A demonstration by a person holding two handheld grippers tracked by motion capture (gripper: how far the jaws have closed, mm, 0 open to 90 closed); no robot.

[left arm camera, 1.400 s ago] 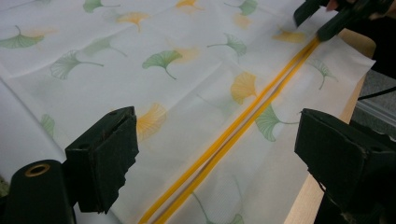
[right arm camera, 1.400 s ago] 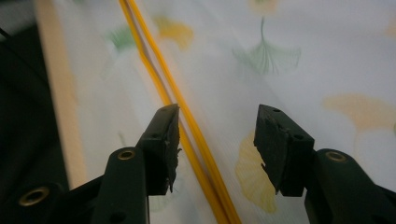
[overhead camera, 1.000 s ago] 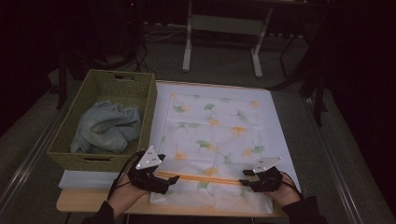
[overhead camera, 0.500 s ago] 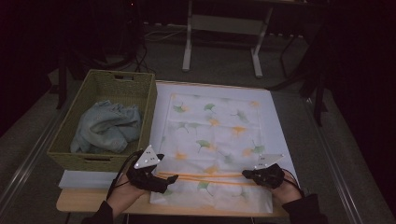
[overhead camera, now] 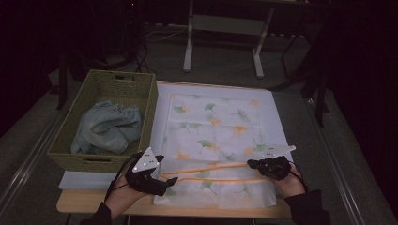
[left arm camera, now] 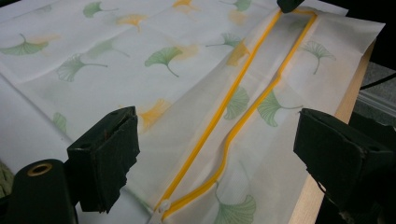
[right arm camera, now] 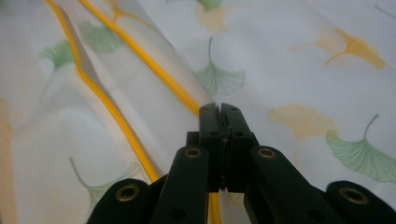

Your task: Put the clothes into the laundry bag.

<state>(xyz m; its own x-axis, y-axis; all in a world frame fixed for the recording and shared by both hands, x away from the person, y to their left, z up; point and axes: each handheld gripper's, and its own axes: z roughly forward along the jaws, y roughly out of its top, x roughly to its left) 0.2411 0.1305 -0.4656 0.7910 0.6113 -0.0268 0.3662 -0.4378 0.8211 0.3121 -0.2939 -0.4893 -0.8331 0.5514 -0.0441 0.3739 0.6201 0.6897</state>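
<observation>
— Folding seems barely begun: the ginkgo-print cloth (overhead camera: 218, 140) lies spread on the white table (overhead camera: 278, 117), only its near yellow-piped edge (overhead camera: 206, 168) turned over.

— And the grippers?

— Right gripper (right arm camera: 219, 114) pinches that edge at its end, jaws tight together. Left gripper (left arm camera: 210, 154) hangs over the other corner, jaws wide, nothing held.

— What's left?

— Nearly everything, I'd judge. The basket (overhead camera: 101, 159) beside it holds another bundled cloth (overhead camera: 109, 127).
</observation>
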